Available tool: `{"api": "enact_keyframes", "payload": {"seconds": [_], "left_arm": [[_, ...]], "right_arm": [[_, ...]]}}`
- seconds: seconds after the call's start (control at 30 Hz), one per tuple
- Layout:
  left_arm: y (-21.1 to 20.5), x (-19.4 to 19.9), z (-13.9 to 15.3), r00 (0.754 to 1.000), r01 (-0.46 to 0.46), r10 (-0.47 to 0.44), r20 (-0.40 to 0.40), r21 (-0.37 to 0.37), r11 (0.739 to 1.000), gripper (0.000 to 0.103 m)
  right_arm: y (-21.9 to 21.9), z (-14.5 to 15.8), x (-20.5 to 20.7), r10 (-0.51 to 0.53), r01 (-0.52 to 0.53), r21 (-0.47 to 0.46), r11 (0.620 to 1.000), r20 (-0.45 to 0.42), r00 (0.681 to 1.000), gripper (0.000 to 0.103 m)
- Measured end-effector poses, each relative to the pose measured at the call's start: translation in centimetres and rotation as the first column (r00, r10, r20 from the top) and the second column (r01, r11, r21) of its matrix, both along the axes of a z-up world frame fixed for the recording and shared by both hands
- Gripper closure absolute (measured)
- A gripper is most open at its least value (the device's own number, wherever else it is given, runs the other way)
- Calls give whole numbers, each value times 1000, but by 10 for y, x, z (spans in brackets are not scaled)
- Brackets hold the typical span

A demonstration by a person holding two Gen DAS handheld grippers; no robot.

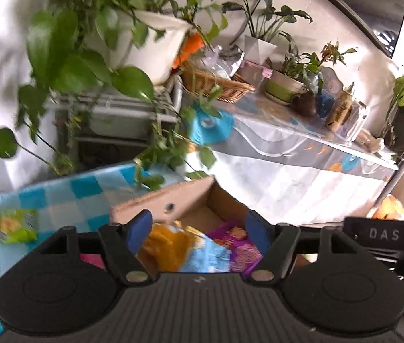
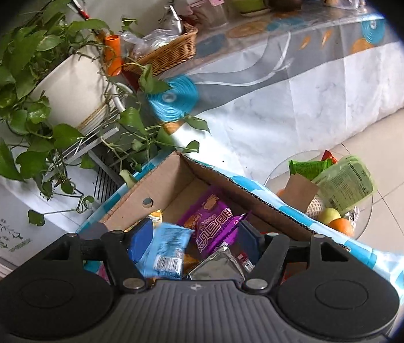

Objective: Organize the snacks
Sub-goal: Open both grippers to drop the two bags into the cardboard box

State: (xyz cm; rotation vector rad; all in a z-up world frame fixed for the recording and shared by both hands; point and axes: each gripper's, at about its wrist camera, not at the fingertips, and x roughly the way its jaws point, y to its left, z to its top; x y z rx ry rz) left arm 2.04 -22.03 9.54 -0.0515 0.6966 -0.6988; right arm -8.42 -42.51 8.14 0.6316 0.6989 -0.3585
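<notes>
An open cardboard box [image 1: 156,203] stands on a blue-checked tablecloth [image 1: 67,197] and holds several snack packets. My left gripper [image 1: 197,233] hangs open just over it, above an orange packet [image 1: 164,243], a blue packet [image 1: 205,257] and a purple packet [image 1: 242,245]. A green packet [image 1: 16,225] lies on the cloth to the left of the box. My right gripper [image 2: 194,238] is open over the same box [image 2: 159,188]. A blue packet [image 2: 167,245] lies by its left finger, and a purple packet [image 2: 210,223] and a silver packet [image 2: 216,265] lie between its fingers.
A big potted vine [image 2: 70,91] trails leaves over the box's far corner. Behind it stands a long clothed table [image 2: 302,65] with a wicker basket [image 2: 170,48] and pots. A glass bowl [image 2: 365,214] of fruit and packets sits right of the box. Tiled floor lies beyond.
</notes>
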Motion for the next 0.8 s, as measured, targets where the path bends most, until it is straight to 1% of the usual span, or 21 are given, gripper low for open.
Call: {"api": "enact_keyframes", "payload": {"seconds": [0.1,0.17,0.27,0.4,0.47,0.6,0.7,0.8], "left_arm": [[16,2,8,1000,-17,16,26,31,999,27],[28,3,12,999,-36,35,29,43,998,27],[47,3,15,998,-55,53,30,52,997,26],[72,2,16,996,-78,76,36,76,994,22],[83,2,14,996,-86,84,33,89,992,21],[101,2,5,996,-89,85,36,133,987,15],[112,5,-6,995,-97,94,27,160,982,15],[120,8,-19,995,-100,100,9,175,980,15]], "right_arm": [[5,1,0,21,-21,-15,1000,2,1000,28],[8,1,1,39,-39,-27,999,3,999,26],[18,3,1,62,-62,-65,996,3,998,26],[32,7,-1,96,-94,-127,987,11,995,25],[39,9,-3,109,-106,-155,982,15,994,25],[60,12,-15,148,-139,-186,973,33,988,24],[83,12,-25,205,-193,-202,960,43,978,23],[111,7,-33,261,-248,-234,940,25,965,23]]}}
